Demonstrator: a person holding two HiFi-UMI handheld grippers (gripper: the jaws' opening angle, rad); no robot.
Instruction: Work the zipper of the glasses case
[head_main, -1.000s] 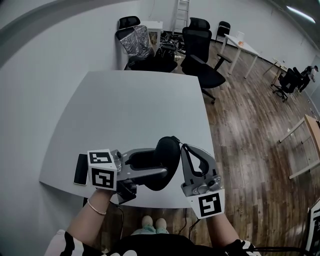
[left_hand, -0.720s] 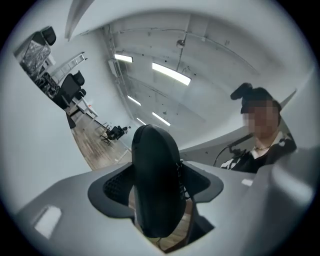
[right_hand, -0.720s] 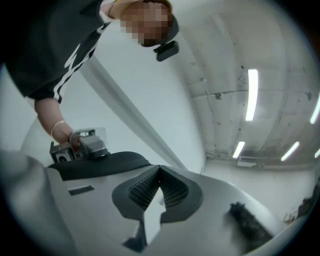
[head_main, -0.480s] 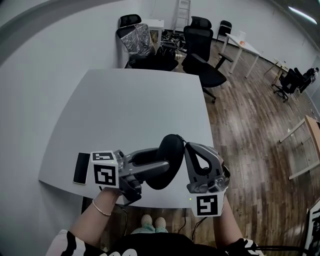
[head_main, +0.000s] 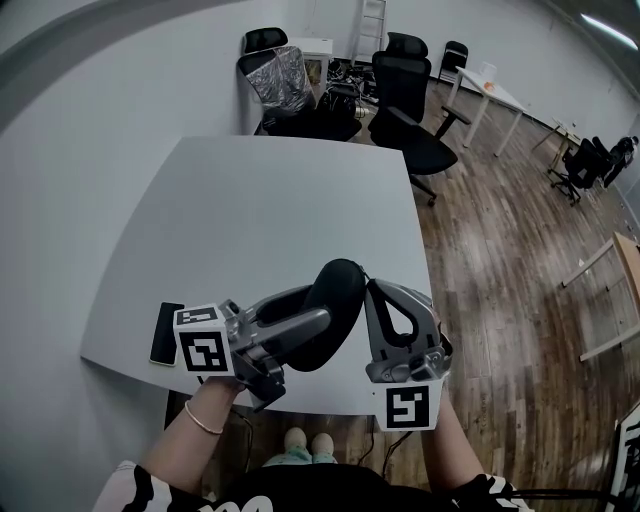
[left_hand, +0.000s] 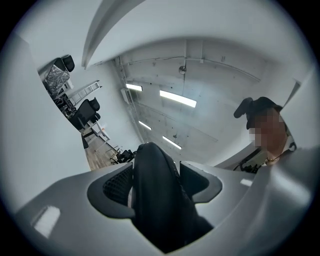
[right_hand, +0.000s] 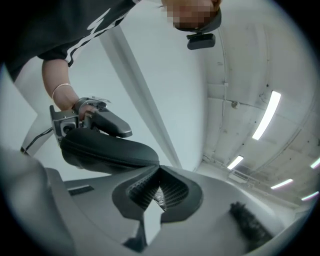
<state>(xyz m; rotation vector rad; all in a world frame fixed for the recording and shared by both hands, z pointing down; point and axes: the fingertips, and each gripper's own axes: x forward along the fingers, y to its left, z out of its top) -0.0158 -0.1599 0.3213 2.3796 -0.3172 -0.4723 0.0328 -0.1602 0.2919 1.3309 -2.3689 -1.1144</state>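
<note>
The glasses case (head_main: 338, 288) is held in the air just above the near edge of the white table (head_main: 260, 200), not resting on it. It is clamped across its width by the left gripper (head_main: 318, 310), whose jaws have just been closing onto it. The right gripper (head_main: 370, 292), above the same edge, is pressed together on what looks like the zipper pull (right_hand: 159, 196) at the case's end. The case's long axis runs from that pinch away toward the left gripper, so the pull would probably be drawn along that line.
</note>
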